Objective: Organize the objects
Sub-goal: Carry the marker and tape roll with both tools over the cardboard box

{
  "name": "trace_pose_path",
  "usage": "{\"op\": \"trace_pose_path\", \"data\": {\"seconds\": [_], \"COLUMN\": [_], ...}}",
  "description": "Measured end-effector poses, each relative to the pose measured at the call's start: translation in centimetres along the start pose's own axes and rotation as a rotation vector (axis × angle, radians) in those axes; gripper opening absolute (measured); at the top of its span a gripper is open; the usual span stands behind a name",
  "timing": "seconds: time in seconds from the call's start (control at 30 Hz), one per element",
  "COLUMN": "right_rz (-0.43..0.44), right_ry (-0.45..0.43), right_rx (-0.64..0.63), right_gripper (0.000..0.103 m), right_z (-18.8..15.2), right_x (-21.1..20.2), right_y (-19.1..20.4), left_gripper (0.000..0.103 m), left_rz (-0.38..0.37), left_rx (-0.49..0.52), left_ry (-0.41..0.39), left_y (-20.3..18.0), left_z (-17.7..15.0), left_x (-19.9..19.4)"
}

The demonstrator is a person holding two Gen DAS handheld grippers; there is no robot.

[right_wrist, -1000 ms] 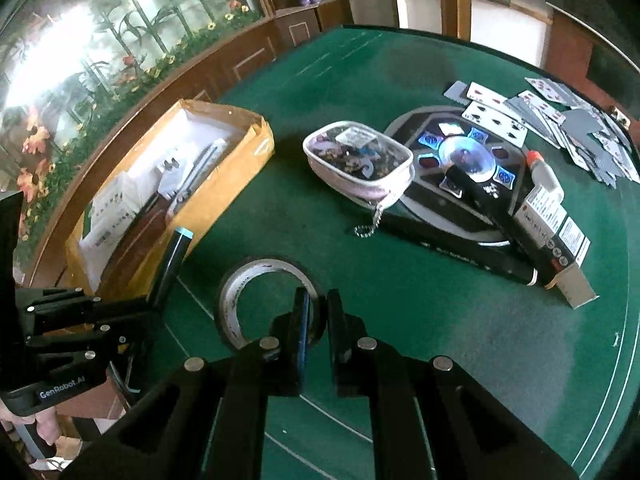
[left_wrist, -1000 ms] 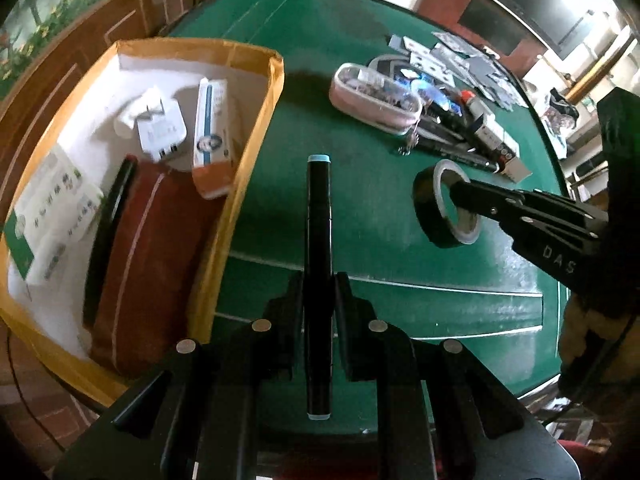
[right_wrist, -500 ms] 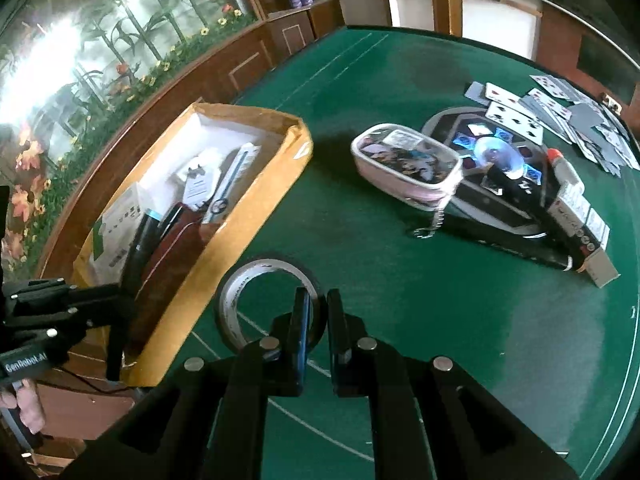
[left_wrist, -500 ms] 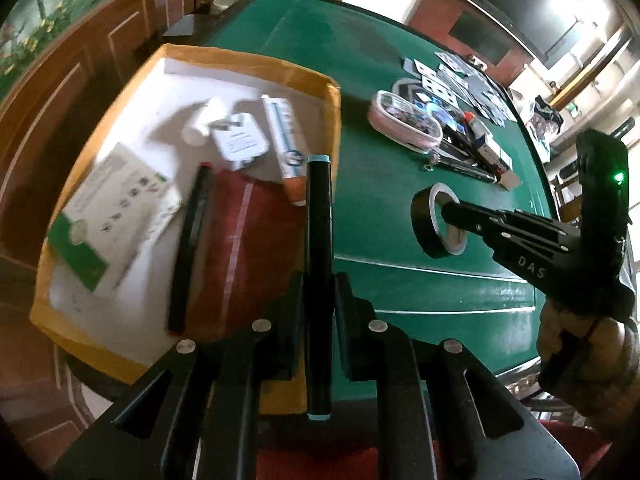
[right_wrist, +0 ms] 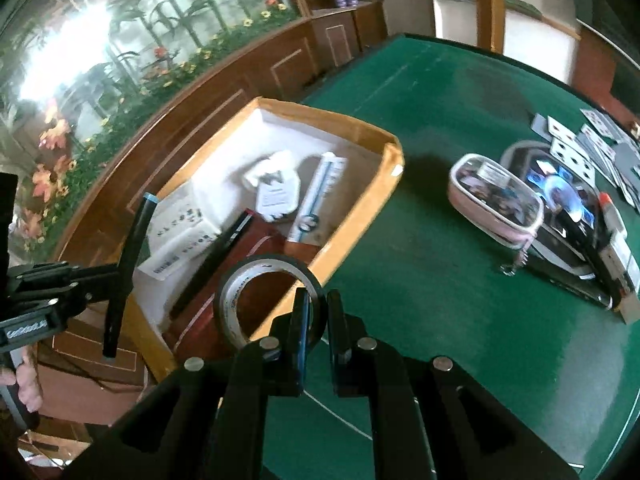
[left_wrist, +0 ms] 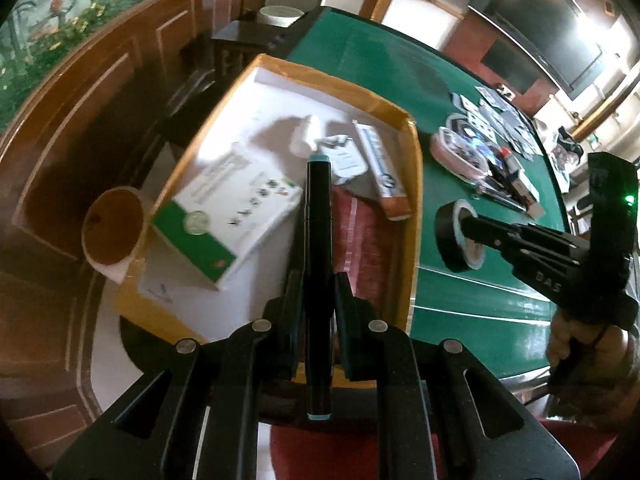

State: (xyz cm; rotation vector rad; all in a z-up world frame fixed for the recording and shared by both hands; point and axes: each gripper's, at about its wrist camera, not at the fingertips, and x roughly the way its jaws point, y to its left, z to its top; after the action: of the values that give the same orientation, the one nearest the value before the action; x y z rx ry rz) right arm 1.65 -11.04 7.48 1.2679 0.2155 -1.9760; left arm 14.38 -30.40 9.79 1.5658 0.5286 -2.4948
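Note:
My left gripper (left_wrist: pixel 318 280) is shut on a black marker (left_wrist: pixel 318 216) with teal end caps, held lengthwise over the open cardboard box (left_wrist: pixel 414 184). The same left gripper (right_wrist: pixel 116 276) and marker (right_wrist: pixel 130 256) show at the left of the right wrist view, above the box's near left side. My right gripper (right_wrist: pixel 318 300) is shut on the rim of a black tape roll (right_wrist: pixel 244 280), which hangs over the box's (right_wrist: pixel 360 208) near right wall. From the left wrist view the right gripper (left_wrist: pixel 466 222) and tape roll (left_wrist: pixel 452 236) hover above the green table.
The box holds a green-and-white carton (left_wrist: pixel 228 216), a toothpaste box (right_wrist: pixel 320 196), a white charger (right_wrist: pixel 276 188), a black pen (right_wrist: pixel 216 260) and a red-brown case (left_wrist: pixel 364 248). On the green felt table (right_wrist: pixel 440 280) lie a clear pouch (right_wrist: pixel 496 200), a black device, a glue stick and playing cards (right_wrist: pixel 576 140).
Both grippers have swung left from over the table toward the box. The marker now hangs over the box's inside, and the tape roll has come to the box's near wall.

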Motion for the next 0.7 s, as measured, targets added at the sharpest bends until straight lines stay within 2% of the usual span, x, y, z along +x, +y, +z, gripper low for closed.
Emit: {"op": "trace_pose_path", "data": {"seconds": [0.17, 0.47, 0.7], "right_rz": [0.002, -0.013, -0.031], "right_ry": [0.009, 0.008, 0.003], "right_rx": [-0.024, -0.033, -0.005], "right_gripper": [0.006, 0.006, 0.006], "right_z": [0.5, 1.3, 1.4], "right_x": [0.5, 0.9, 1.0], "right_y": [1.0, 2.1, 1.8], "left_gripper": [0.014, 0.014, 0.014], "left_rz": [0.016, 0.012, -0.001], "left_rx": [0.004, 0.099, 0.171], "left_ry": [-0.001, 0.005, 0.057], "left_y": [1.1, 0.2, -0.6], "left_z": [0.5, 2.6, 2.9], "left_x": [0.2, 1.4, 3.7]}}
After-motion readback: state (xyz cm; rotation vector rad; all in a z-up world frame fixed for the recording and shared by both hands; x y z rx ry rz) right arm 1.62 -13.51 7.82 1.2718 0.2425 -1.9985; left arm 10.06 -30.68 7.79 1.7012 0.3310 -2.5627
